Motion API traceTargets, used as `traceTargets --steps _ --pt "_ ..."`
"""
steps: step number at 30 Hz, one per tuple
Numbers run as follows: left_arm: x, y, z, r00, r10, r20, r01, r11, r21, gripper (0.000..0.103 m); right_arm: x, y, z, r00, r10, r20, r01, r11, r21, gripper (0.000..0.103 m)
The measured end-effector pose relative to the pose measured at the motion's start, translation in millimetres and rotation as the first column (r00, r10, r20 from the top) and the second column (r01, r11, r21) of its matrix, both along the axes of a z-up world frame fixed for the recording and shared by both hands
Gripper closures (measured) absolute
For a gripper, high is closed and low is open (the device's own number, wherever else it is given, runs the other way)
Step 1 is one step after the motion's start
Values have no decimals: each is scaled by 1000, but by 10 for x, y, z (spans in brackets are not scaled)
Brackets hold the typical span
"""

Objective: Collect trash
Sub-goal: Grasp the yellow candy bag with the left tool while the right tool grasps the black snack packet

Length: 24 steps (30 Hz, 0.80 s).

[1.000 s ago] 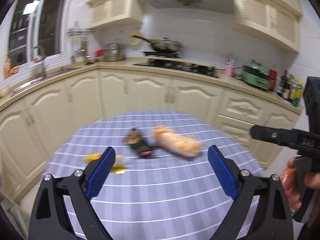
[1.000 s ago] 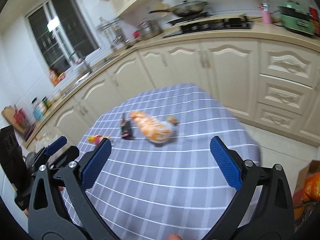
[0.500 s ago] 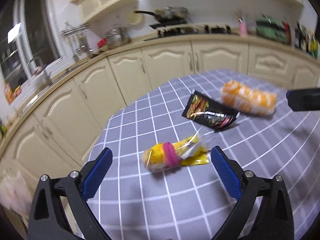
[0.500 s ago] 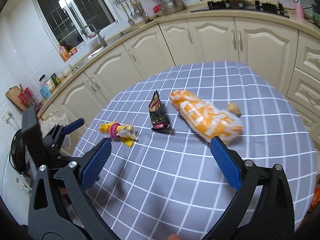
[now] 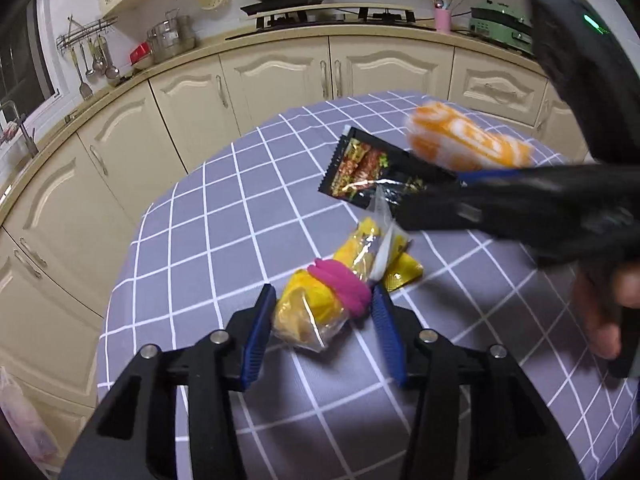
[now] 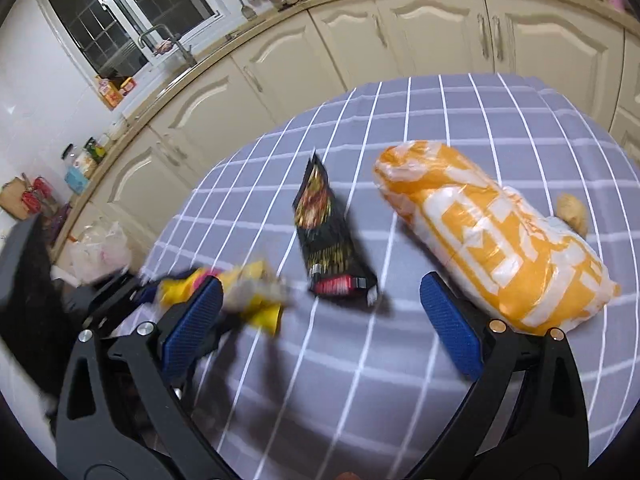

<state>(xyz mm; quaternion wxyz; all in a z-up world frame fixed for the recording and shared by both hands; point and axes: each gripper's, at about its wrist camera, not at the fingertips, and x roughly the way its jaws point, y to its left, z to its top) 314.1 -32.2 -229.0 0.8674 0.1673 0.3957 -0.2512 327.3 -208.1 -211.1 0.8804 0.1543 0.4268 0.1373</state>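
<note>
While illegible, black wrapper's (image 6: 330,240) colourful print

Worktop cloth (image 5: 224,240): grey-lilac, white grid lines. Yellow wrapper (image 5: 316,300): bright yellow, clear film, magenta band round middle. Black sachet (image 6: 328,236): black, red-and-gold print, red strip at lower end. Orange bag (image 6: 496,240): orange with white lettering. Small lump (image 6: 573,208) beside bag: tan. Left hand-held gripper (image 5: 320,332): black frame, blue pads. Right hand-held gripper (image 6: 320,320): same colours. Cabinets (image 5: 276,76): cream.
</note>
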Motion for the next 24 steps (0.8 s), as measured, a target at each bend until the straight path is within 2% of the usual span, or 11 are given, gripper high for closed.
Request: traceTargets --steps 2,4,5,6,9,12,20,24 --pt "-38 8 0 1000 6 0 -6 1000 -4 57 56 80 -2 1000 12 4 -12 999 -36 22" --pt "-68 44 2 999 33 -7 -33 999 -16 58 78 156 -8 1000 21 0 -21 995 -95 61" --pt "-87 71 3 999 50 -5 -50 999 -15 58 68 165 -22 1000 25 -1 -25 994 -102 70" --pt "-113 101 9 997 73 -1 -73 997 -9 58 50 173 -33 999 38 -5 -38 996 -85 74" --pt "-240 203 18 991 131 12 -131 991 10 58 -30 137 -30 999 51 -3 -51 995 -85 77" --pt "-369 288 51 987 163 15 -163 987 -6 58 -165 89 -16 998 61 1 -61 997 -51 79" --pt "-724 391 226 971 237 32 -233 968 -91 58 -677 -196 158 997 68 48 -71 994 78 81" --pt "-929 318 384 965 256 49 -247 958 -144 58 -1028 -469 327 995 40 96 -51 993 106 81"
